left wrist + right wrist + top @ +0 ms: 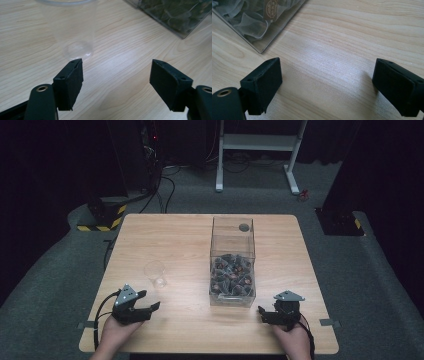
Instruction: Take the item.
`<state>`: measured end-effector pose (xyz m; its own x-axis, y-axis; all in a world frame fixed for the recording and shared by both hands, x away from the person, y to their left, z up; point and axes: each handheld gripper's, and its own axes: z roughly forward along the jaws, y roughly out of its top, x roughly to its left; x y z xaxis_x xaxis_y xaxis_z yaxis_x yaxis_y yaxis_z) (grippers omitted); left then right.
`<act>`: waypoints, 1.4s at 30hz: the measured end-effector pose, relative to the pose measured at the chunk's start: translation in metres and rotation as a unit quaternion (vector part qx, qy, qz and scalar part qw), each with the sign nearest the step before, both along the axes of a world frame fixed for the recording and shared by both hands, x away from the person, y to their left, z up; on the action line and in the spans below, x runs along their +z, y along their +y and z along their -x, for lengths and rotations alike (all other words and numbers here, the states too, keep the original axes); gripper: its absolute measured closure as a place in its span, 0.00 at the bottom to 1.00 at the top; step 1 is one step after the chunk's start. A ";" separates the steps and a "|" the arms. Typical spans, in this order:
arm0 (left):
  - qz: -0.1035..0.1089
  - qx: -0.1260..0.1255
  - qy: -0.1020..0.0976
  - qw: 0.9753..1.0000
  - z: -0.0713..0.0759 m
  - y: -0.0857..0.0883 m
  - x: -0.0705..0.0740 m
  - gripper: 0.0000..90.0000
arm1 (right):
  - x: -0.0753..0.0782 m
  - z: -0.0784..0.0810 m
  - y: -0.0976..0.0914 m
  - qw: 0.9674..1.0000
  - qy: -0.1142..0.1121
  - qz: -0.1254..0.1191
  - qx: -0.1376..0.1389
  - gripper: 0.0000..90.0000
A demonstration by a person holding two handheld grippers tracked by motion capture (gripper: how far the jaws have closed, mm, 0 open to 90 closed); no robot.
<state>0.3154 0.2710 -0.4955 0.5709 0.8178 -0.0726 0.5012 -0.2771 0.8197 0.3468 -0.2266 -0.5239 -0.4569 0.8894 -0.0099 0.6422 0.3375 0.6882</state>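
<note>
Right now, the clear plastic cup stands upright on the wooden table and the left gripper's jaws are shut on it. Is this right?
Not quite. The clear plastic cup does stand upright on the wooden table, but the left gripper's jaws are open and apart from it, as the left gripper view shows.

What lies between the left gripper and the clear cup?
Nothing: the left gripper, jaws open, faces the cup across bare table. The left gripper view and the high view both show that.
</note>
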 end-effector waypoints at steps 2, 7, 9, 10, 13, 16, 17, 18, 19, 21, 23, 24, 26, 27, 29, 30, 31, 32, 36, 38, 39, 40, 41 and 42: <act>-0.003 0.000 -0.002 1.000 0.000 -0.002 0.000 0.30 | 0.000 0.001 0.000 1.000 0.002 -0.001 -0.002 0.10; -0.003 -0.006 0.000 1.000 0.000 -0.010 0.003 0.29 | 0.000 0.002 -0.001 1.000 0.002 -0.001 -0.001 0.10; -0.005 -0.008 -0.001 1.000 -0.001 -0.012 0.005 0.28 | -0.001 0.003 -0.001 1.000 -0.004 -0.002 0.001 0.10; -0.005 -0.010 -0.003 1.000 -0.001 -0.013 0.006 0.28 | -0.001 0.003 -0.001 1.000 -0.005 -0.001 0.001 0.10; -0.004 -0.013 -0.005 1.000 -0.002 -0.017 0.009 0.27 | -0.001 0.003 -0.001 1.000 -0.005 -0.001 0.000 0.10; -0.003 -0.015 -0.009 1.000 -0.002 -0.020 0.011 0.27 | -0.001 0.003 -0.002 1.000 -0.004 -0.001 -0.002 0.10; 0.002 -0.015 -0.009 1.000 -0.002 -0.022 0.012 0.27 | -0.001 0.003 -0.002 1.000 -0.005 -0.001 -0.002 0.09; 0.000 -0.016 -0.011 1.000 -0.003 -0.023 0.012 0.27 | -0.001 0.003 -0.002 1.000 -0.005 0.000 -0.002 0.09; -0.001 -0.018 -0.013 1.000 -0.003 -0.024 0.013 0.27 | -0.001 0.003 -0.003 1.000 -0.005 0.000 -0.002 0.09; 0.001 -0.020 -0.012 1.000 -0.004 -0.027 0.014 0.27 | -0.001 0.003 -0.003 1.000 -0.004 -0.001 -0.002 0.09; 0.000 -0.021 -0.014 1.000 -0.005 -0.029 0.015 0.27 | -0.001 0.002 -0.003 1.000 -0.004 -0.001 -0.002 0.09; 0.000 -0.022 -0.014 1.000 -0.005 -0.030 0.015 0.27 | -0.001 0.002 -0.003 1.000 -0.004 -0.001 -0.002 0.09; 0.002 -0.024 -0.013 1.000 -0.005 -0.031 0.016 0.27 | -0.001 0.002 -0.003 1.000 -0.004 -0.001 -0.001 0.09; 0.002 -0.024 -0.014 1.000 -0.006 -0.032 0.016 0.27 | -0.001 0.003 -0.003 1.000 -0.003 -0.002 -0.003 0.09; 0.003 -0.026 -0.015 1.000 -0.006 -0.034 0.017 0.27 | -0.001 0.002 -0.003 1.000 -0.004 -0.001 -0.001 0.09; 0.003 -0.027 -0.015 1.000 -0.006 -0.035 0.018 0.27 | -0.001 0.002 -0.003 1.000 -0.005 -0.001 -0.001 0.09; 0.003 -0.027 -0.015 1.000 -0.006 -0.035 0.018 0.27 | -0.001 0.002 -0.003 1.000 -0.005 -0.001 -0.001 0.09; 0.003 -0.029 -0.016 0.999 -0.007 -0.035 0.019 0.27 | -0.001 0.002 -0.003 1.000 -0.005 -0.001 -0.001 0.09; 0.005 -0.030 -0.021 0.999 -0.007 -0.038 0.021 0.28 | -0.001 0.002 -0.002 1.000 -0.002 -0.002 -0.004 0.09; 0.011 -0.030 -0.022 0.999 -0.008 -0.041 0.022 0.28 | -0.001 0.002 -0.002 1.000 -0.002 -0.002 -0.004 0.09; 0.011 -0.030 -0.022 0.999 -0.008 -0.041 0.022 0.28 | -0.001 0.002 -0.002 1.000 -0.002 -0.002 -0.004 0.09; 0.012 -0.032 -0.021 0.999 -0.008 -0.042 0.023 0.28 | -0.001 0.002 -0.002 1.000 -0.002 -0.002 -0.005 0.09; 0.011 -0.034 -0.023 0.999 -0.009 -0.043 0.023 0.28 | -0.001 0.002 -0.002 1.000 -0.002 -0.002 -0.005 0.09; 0.012 -0.035 -0.023 0.999 -0.009 -0.044 0.024 0.28 | -0.001 0.002 -0.002 1.000 -0.002 -0.002 -0.005 0.09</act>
<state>0.3242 0.2268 -0.4714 0.6298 0.7740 -0.0646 0.4427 -0.2895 0.8486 0.3445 -0.2286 -0.5248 -0.4477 0.8941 -0.0080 0.6422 0.3278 0.6929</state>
